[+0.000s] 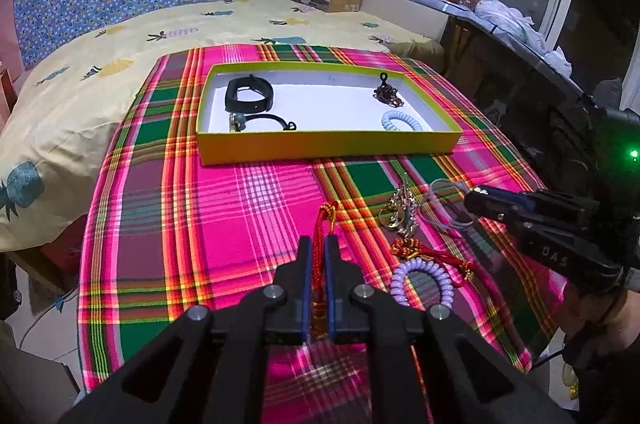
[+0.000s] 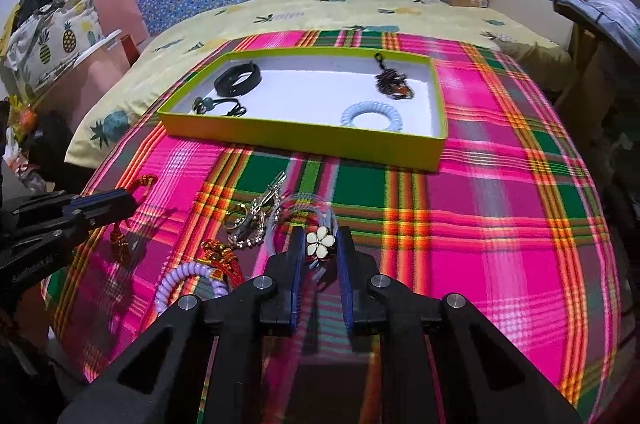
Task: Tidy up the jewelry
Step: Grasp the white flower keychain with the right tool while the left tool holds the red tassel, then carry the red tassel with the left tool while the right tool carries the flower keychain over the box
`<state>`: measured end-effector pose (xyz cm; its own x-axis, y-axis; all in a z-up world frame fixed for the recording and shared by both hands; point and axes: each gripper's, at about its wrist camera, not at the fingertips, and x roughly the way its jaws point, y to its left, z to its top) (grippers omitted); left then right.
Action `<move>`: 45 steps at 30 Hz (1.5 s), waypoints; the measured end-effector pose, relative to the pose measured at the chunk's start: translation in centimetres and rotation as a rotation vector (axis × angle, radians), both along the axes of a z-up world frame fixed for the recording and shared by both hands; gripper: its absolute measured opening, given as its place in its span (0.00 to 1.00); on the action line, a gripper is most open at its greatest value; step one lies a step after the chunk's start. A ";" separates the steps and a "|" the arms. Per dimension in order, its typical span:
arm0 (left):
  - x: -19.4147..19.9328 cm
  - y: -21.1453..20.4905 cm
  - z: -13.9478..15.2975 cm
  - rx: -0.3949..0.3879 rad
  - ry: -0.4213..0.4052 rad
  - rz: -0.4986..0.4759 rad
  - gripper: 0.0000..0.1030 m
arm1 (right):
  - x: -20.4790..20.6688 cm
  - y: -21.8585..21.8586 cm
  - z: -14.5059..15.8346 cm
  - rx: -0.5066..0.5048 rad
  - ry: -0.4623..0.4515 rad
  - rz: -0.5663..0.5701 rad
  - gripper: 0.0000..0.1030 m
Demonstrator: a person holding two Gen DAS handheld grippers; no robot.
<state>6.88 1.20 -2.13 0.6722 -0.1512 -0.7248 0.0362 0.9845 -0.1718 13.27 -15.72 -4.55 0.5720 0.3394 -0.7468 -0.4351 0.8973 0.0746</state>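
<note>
Left gripper: the left gripper [image 1: 319, 244] had its blue-padded jaws nearly closed on a red knotted cord charm [image 1: 325, 220], whose loop stuck out past the tips.
Right gripper: the right gripper [image 2: 320, 238] stood with its jaws partly apart; a white flower-shaped charm on a clear band [image 2: 320, 244] sat between them, touching the left pad, and whether it was truly clamped could not be told.
Tray: a shallow yellow-green cardboard tray with a white floor [image 1: 328, 144] lay on the pink-and-green plaid cloth [image 1: 240, 208], beyond both grippers.
Tray contents: a black strap bracelet [image 1: 249, 96] and a thin black cord with a teal bead [image 1: 262, 122] lay on the left; a dark beaded bracelet [image 1: 387, 92] and a pale blue spiral hair tie [image 1: 397, 122] on the right.
Loose pieces on the cloth: a tangle of gold and silver metal jewellery [image 2: 250, 220], a second red knotted cord ornament [image 2: 224, 256] and a lilac spiral hair tie [image 2: 188, 284] lay between the grippers.
</note>
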 end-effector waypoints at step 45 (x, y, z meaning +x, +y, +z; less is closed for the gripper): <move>1.0 0.6 3.5 0.038 -0.073 0.024 0.06 | -0.5 -1.3 4.3 0.076 -0.093 -0.001 0.15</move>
<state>7.89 1.79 1.41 0.7263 -0.1077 -0.6788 0.0231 0.9909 -0.1325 12.76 -16.97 -0.26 0.6383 0.3925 -0.6622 -0.4421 0.8911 0.1020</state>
